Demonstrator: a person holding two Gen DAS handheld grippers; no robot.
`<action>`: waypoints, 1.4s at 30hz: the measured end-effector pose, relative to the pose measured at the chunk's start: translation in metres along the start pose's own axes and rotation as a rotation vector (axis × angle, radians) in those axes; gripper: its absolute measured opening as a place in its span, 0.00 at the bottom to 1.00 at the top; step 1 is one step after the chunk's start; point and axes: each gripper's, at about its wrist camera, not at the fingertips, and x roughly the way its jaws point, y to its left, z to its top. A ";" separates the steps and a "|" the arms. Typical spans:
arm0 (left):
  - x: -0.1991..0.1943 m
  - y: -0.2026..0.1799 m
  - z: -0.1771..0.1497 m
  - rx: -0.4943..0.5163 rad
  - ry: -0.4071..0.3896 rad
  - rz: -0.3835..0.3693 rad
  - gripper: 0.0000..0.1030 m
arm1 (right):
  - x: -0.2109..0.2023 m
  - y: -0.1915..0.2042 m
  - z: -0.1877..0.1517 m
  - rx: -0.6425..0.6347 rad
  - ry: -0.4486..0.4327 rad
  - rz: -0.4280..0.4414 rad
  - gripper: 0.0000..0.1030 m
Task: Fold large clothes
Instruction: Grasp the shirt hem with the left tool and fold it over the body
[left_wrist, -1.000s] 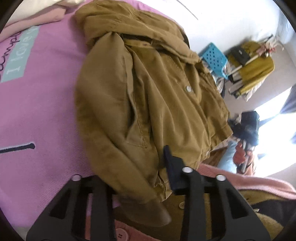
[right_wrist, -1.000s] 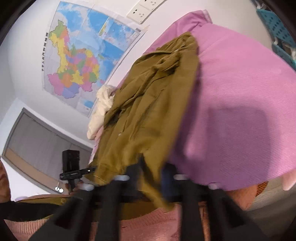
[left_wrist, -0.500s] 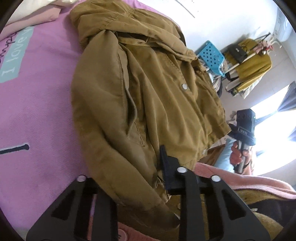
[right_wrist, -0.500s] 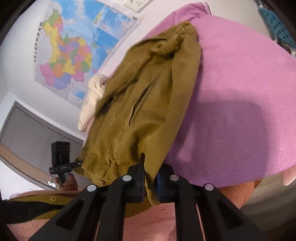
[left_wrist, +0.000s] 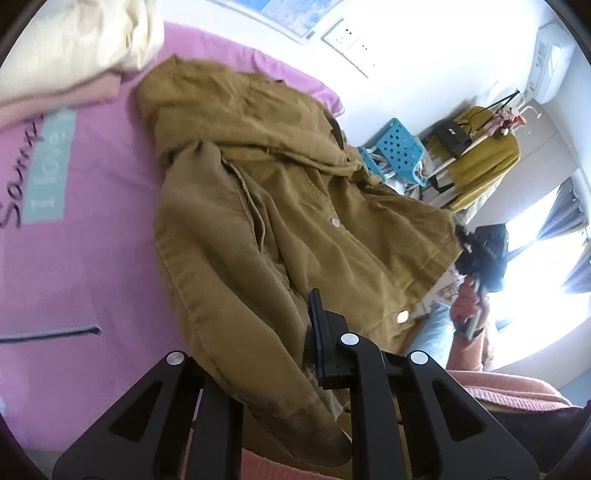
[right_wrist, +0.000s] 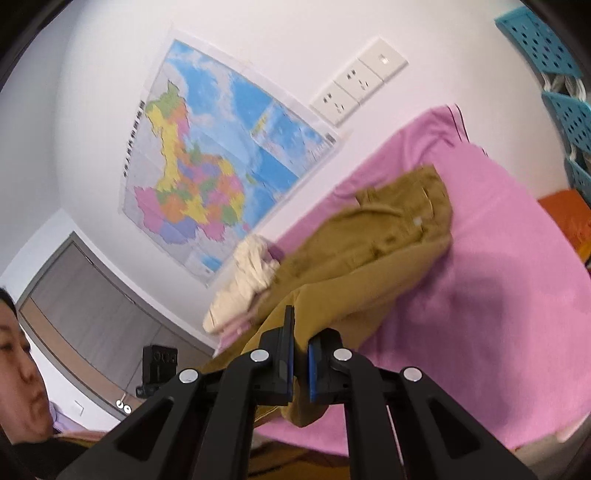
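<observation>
A bed under a pink cover (left_wrist: 92, 258) takes up most of both views and serves as the folding surface. A brown jacket (left_wrist: 258, 206) is spread across it, collar end toward the wall, hem end toward the person; it lies rumpled, one sleeve thrown over the front, with snap buttons exposed. The near hem is raised off the cover at two places, which is judged to be the start of a fold of the lower part up toward the collar.

A pale folded pile (left_wrist: 74, 48) is seen beside the jacket's collar end, touching or just beside it. On the wall behind, a map (right_wrist: 221, 155) and a socket plate (right_wrist: 358, 81) are noted. Blue perforated crates (left_wrist: 400, 147) and a clothes rack bearing a yellow garment (left_wrist: 484, 162) stand beyond the far edge of the bed.

The left gripper (left_wrist: 258, 343) is found with jacket fabric bunched between its fingers; its jaws have just been closing and are judged clenched on that hem corner, though the far finger is hidden by cloth. The right gripper (right_wrist: 301, 354) is clamped narrowly on a thin fold of the opposite hem edge, fabric visibly pinched between its blue pads (right_wrist: 290, 350). The two corners are held apart, presumably to keep the hem taut
</observation>
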 end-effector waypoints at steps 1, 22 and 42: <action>-0.003 -0.001 0.002 0.002 -0.004 0.005 0.13 | 0.001 0.002 0.006 -0.011 -0.007 0.008 0.05; -0.045 -0.037 0.091 0.113 -0.062 0.102 0.19 | 0.050 0.009 0.103 0.028 -0.078 0.024 0.05; -0.036 -0.039 0.185 0.084 -0.053 0.195 0.19 | 0.098 -0.010 0.161 0.105 -0.066 -0.045 0.06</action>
